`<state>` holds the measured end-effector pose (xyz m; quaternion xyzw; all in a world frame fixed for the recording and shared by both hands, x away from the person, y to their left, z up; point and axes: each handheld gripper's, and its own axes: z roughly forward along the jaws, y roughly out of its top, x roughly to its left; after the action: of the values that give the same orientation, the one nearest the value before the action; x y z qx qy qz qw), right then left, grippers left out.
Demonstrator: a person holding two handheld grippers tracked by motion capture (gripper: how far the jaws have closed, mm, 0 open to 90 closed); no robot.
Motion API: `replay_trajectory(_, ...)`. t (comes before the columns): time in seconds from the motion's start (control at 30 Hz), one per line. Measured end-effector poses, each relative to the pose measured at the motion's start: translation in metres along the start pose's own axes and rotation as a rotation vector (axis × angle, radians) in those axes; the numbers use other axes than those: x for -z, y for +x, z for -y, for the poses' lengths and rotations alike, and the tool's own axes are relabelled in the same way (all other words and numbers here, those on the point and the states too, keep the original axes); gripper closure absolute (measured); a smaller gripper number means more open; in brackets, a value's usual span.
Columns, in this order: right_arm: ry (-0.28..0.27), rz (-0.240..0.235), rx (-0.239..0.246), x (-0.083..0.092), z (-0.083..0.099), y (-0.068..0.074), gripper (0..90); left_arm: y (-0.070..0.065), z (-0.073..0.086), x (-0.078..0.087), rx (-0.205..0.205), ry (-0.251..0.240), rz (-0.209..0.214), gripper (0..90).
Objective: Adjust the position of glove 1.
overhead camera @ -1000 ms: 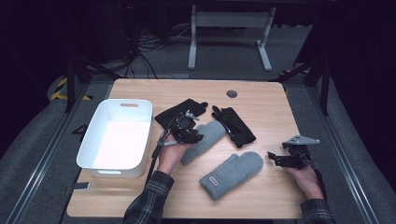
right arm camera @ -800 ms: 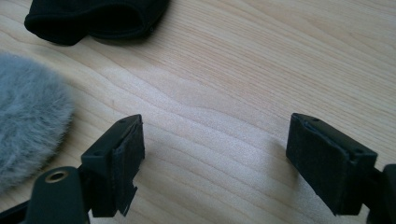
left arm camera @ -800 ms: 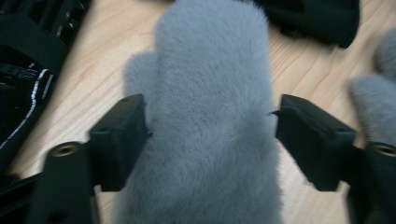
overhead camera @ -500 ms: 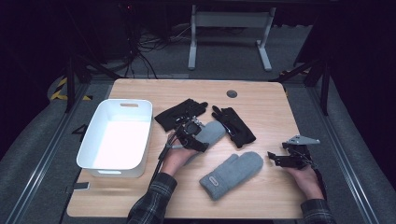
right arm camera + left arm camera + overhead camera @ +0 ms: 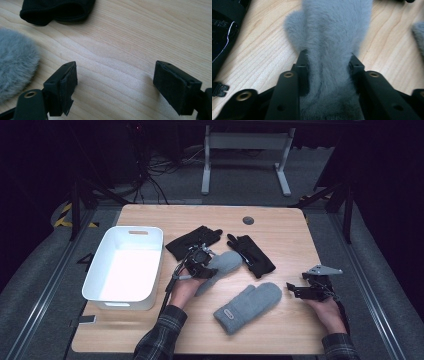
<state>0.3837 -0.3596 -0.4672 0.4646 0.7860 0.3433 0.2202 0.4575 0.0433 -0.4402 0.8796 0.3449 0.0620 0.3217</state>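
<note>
Two grey fuzzy mittens lie on the wooden table. My left gripper (image 5: 202, 261) is shut on the upper grey mitten (image 5: 229, 262); in the left gripper view its fur (image 5: 329, 32) is pinched narrow between the two jaws of my left gripper (image 5: 327, 62). The lower grey mitten (image 5: 247, 306) lies flat at the front centre. My right gripper (image 5: 295, 290) hovers open over bare wood at the right, nothing between its jaws (image 5: 115, 75). The lower mitten's tip (image 5: 15, 62) shows at the left of the right gripper view.
A white bin (image 5: 100, 270) stands at the table's left. Two black gloves lie beyond the mittens, one (image 5: 194, 240) beside the left gripper and one (image 5: 251, 255) to its right, whose cuff (image 5: 55, 10) lies ahead of the right gripper. A round cable hole (image 5: 248, 220) sits at the back.
My left gripper slid forward and right along the upper grey mitten and now grips it nearer its middle. The right gripper has stayed still.
</note>
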Motion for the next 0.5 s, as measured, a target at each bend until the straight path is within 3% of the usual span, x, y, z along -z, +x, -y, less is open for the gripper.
replay_trajectory(0.23,0.000,0.000,0.000,0.000,0.000,0.000,20.2,-0.002,0.001,0.018,0.009,-0.033,0.039,71.7)
replay_trajectory(0.5,0.000,0.000,0.000,0.000,0.000,0.000,20.2,-0.013,-0.004,0.042,0.008,-0.073,0.093,75.4)
